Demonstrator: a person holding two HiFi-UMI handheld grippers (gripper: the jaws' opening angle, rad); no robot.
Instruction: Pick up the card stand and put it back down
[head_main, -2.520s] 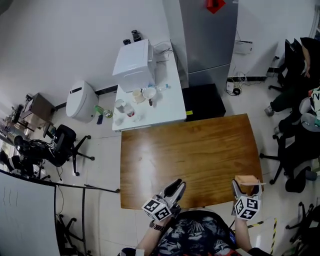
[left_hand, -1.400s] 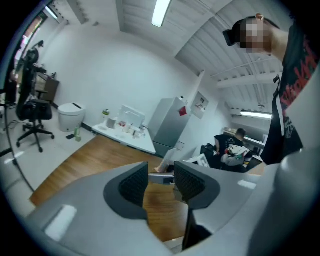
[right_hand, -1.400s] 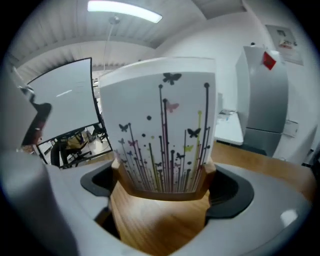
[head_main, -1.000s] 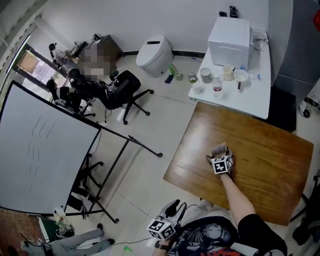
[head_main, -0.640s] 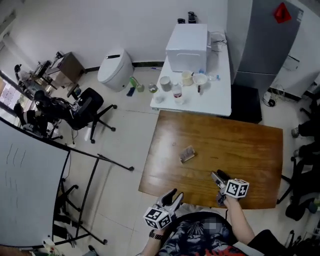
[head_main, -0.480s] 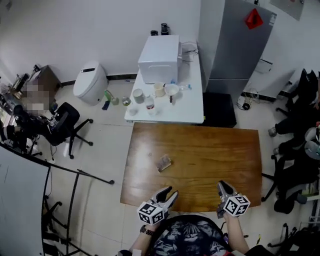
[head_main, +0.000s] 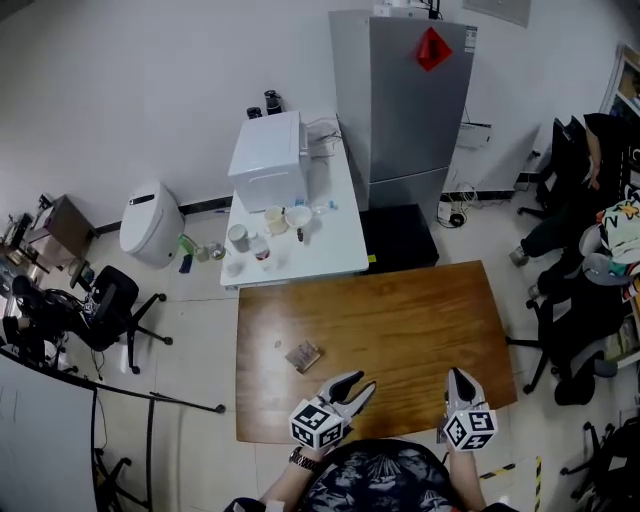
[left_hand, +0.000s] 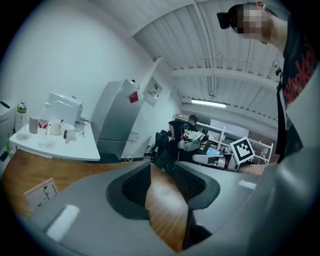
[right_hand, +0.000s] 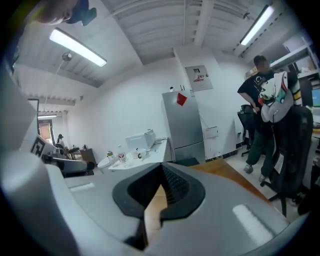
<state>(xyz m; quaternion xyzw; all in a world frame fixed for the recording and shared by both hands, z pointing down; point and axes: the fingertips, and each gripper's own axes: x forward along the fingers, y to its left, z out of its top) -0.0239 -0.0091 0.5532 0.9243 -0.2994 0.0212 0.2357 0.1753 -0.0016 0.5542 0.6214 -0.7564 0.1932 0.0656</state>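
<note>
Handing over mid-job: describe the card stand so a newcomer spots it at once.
Look at the brown wooden table next to the white table. On its left half, towards the person's edge, sits the card stand, small and tan. It is the only loose thing on the wood, just ahead of the left gripper.

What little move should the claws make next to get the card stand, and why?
Probably slide the left claw forward and left toward the card stand. That claw is open and empty, and the stand lies on the wooden table just ahead of it, touching neither claw. The right claw is shut, empty and farther away.
</note>
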